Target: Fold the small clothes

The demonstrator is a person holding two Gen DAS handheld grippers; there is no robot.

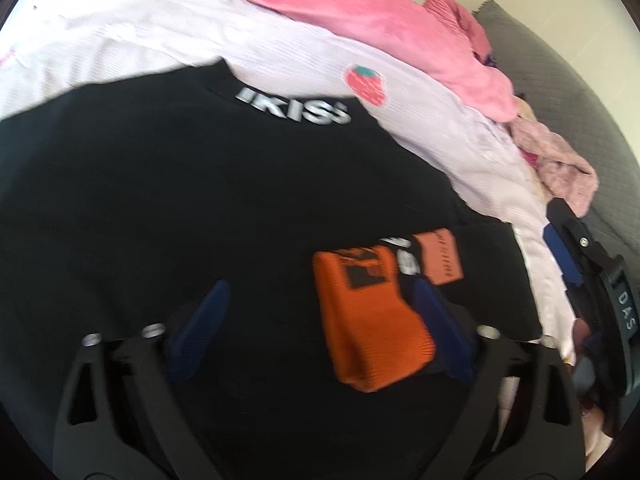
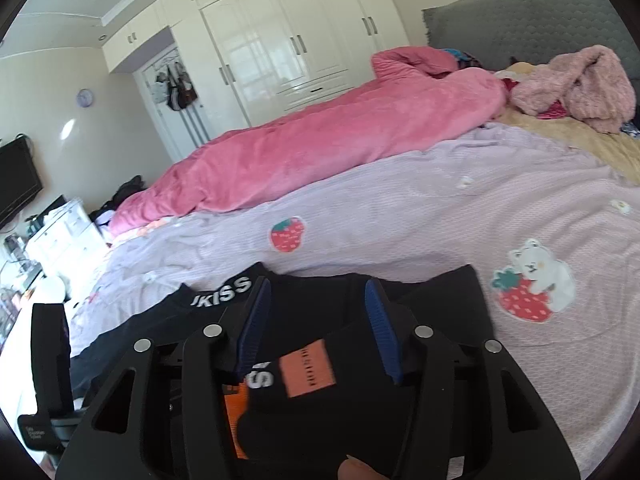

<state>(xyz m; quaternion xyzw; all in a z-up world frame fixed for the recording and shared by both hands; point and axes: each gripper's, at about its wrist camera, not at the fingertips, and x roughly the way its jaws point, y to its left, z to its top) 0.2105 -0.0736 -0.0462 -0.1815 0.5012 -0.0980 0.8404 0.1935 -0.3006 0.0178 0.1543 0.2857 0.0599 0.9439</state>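
A lilac bedspread covers the bed, bare toward the headboard. A black garment lies at its near edge. The left gripper, jaws apart, straddles an orange sock. The right gripper, jaws apart, hovers over black cloth, gripping nothing.

Left wrist view: close, angled steeply down between its own fingers onto black garment. Right wrist view: shallower tilt, looks across bed toward wardrobe. Both views share the garment, strawberry sheet, pink blanket.
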